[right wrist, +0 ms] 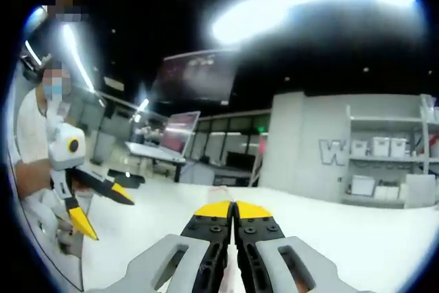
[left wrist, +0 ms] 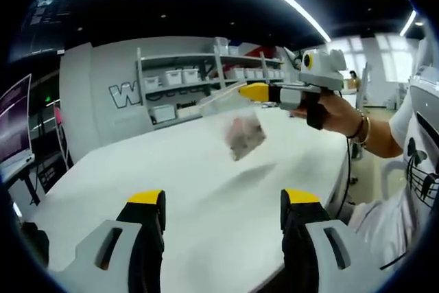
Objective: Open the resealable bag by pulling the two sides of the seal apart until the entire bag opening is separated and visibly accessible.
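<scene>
In the left gripper view, a clear resealable bag (left wrist: 236,128) with a pinkish-grey lump inside hangs above the white table (left wrist: 171,169). My right gripper (left wrist: 264,92), held by a hand coming in from the right, is shut on the bag's top edge. My left gripper (left wrist: 223,200) stands open low in this view, well short of the bag, with nothing between its jaws. In the right gripper view, my right gripper (right wrist: 233,209) has its yellow tips pressed together, and the bag below them is mostly hidden. My left gripper (right wrist: 103,209) appears at the left, jaws spread.
A shelf (left wrist: 199,77) of white bins stands against the grey wall behind the table. Monitors (right wrist: 180,132) sit on a far desk. The person (left wrist: 418,162) stands at the table's right edge, where a cable hangs down.
</scene>
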`<action>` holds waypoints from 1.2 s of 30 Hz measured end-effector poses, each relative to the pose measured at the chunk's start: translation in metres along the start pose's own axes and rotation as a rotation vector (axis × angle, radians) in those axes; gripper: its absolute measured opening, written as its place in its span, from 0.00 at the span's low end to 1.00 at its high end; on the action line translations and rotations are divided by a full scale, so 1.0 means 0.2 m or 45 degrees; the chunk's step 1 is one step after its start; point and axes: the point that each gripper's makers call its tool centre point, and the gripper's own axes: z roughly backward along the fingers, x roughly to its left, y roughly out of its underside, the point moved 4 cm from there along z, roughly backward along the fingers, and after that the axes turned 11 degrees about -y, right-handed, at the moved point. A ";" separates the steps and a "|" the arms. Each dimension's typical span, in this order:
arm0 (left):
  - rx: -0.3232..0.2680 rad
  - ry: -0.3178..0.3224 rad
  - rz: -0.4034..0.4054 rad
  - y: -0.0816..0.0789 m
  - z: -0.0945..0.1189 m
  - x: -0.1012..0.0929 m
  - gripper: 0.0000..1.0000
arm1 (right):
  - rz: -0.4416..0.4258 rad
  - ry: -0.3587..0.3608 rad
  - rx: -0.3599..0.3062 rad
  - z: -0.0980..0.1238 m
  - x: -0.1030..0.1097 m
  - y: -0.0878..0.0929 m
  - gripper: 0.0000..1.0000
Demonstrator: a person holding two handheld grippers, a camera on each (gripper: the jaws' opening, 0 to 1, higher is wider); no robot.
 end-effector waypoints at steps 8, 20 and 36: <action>0.009 0.014 -0.002 0.01 -0.01 -0.01 0.65 | -0.009 -0.020 0.005 0.06 0.06 0.00 0.00; 0.004 0.023 -0.007 0.01 -0.01 -0.02 0.63 | -0.018 -0.048 0.011 0.10 0.14 0.00 0.00; -0.013 0.030 -0.012 0.00 0.00 -0.03 0.60 | -0.001 -0.041 0.069 0.16 0.20 0.05 0.00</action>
